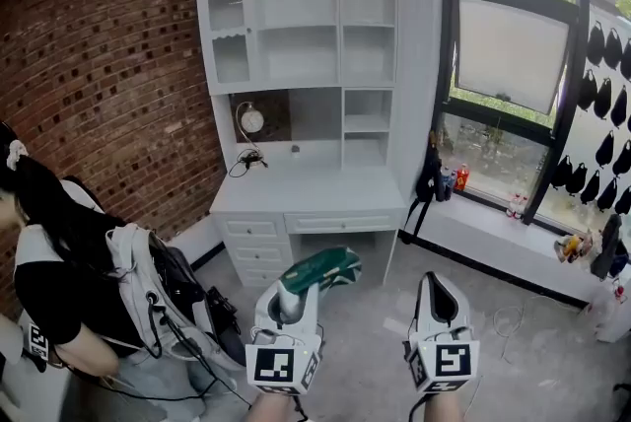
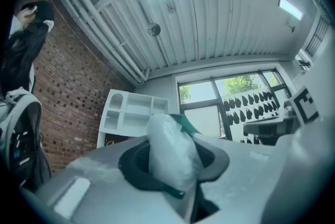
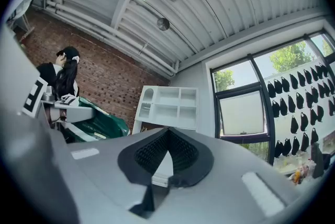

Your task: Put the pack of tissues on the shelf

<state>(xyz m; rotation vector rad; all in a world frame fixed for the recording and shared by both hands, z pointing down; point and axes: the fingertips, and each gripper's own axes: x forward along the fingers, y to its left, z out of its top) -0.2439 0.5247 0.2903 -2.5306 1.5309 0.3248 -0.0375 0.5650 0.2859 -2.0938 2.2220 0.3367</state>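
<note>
Pack of tissues, soft and crinkly in green-and-clear plastic wrap, is pinched in the left gripper's jaws, held in mid-air facing the white boxy shelf. The right gripper's jaws are closed on nothing. A person sits by the rough brick wall.
</note>
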